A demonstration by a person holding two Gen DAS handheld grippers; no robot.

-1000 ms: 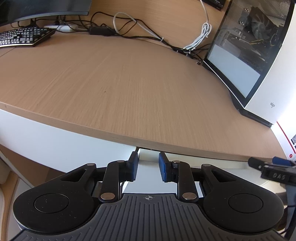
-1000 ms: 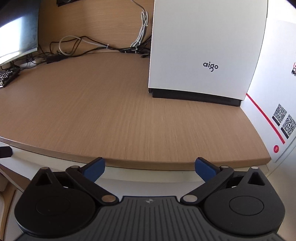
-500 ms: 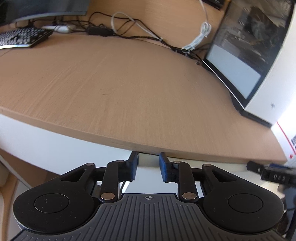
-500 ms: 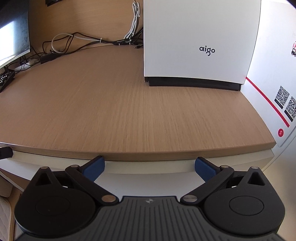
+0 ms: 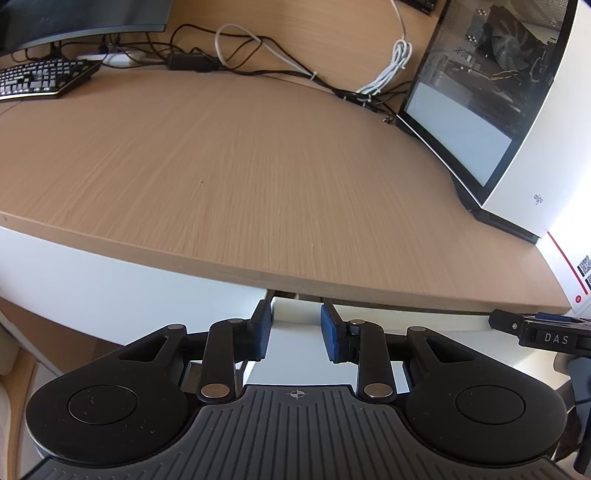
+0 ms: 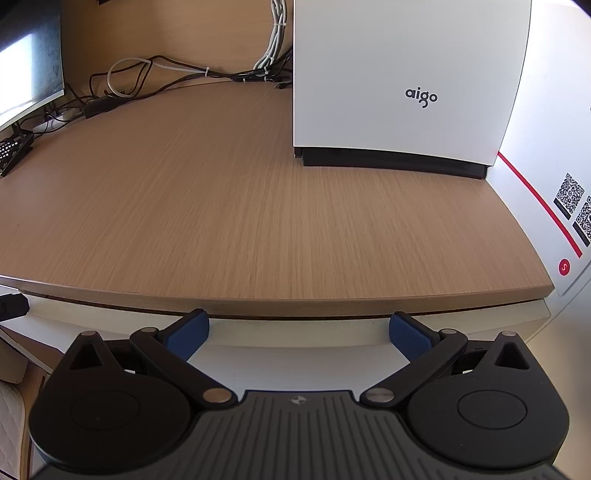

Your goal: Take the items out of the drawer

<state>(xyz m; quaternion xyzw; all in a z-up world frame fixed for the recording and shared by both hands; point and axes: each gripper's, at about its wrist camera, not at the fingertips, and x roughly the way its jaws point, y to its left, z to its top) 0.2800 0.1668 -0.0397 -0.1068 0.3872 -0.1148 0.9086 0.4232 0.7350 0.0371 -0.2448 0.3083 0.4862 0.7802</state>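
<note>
**Two hand-held grippers at the front edge of the desk, drawer front just below**

The left hand-held gripper sits low in front of the desk, its two blue pads a narrow gap apart with a white drawer front between them. Whether the pads press on it or only flank it cannot be told. The right hand-held gripper has its two blue pads spread wide and holds nothing; it faces the white drawer front that runs under the front edge of the desk. No drawer contents are in view, so where the items lie cannot be told.

On the desk top, counted:
- One white computer case stands at the right rear corner, marked "aigo" on its front panel; the left view shows its one glass side panel with a fan behind it.
- One black keyboard lies at the left rear corner.
- One dark monitor stands behind the keyboard.
- A tangle of black and white cables runs along the rear edge, with one coiled white bundle beside the case; the single cables are too many and too tangled to count.

At the right edge of the desk a white wall panel carries one red stripe, two QR codes and one red round mark. The middle of the desk top is bare wood grain.

In the left view, a black part of the right hand-held gripper, lettered "DAS", shows at the right edge of the picture.
</note>
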